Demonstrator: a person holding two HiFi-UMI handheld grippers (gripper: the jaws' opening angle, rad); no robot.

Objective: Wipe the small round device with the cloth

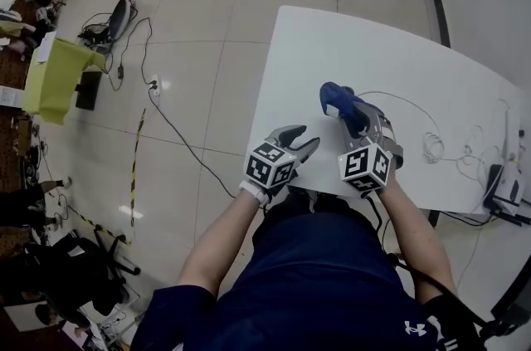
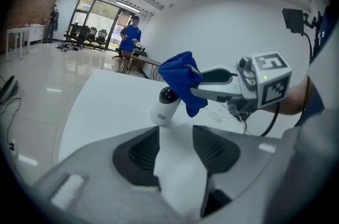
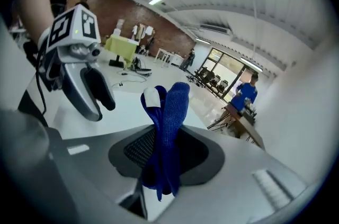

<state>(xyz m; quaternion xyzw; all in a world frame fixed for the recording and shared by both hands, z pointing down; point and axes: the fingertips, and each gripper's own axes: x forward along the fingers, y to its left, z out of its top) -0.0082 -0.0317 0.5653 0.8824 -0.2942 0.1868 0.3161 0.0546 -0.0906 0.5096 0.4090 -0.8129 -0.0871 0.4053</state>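
The small round device [image 2: 164, 106], a white cylinder with a black top, stands on the white table [image 1: 307, 51] just beyond my left gripper [image 2: 175, 135]. That gripper's jaws are open with only bare table between them. My right gripper [image 3: 164, 138] is shut on a blue cloth [image 3: 172, 106], which sticks out past its fingertips. In the left gripper view the cloth [image 2: 183, 77] hangs against the device's upper right side; I cannot tell whether they touch. From the head camera the left gripper [image 1: 300, 138] and right gripper [image 1: 358, 115] sit side by side near the table's front edge, and the cloth [image 1: 334, 99] hides the device.
White cables [image 1: 431, 146] lie on the table's right part, with a white-and-grey unit [image 1: 506, 187] at its right edge. Left of the table's edge is tiled floor with a power strip and cords [image 1: 153, 84]. People stand far off in the room [image 2: 130, 37].
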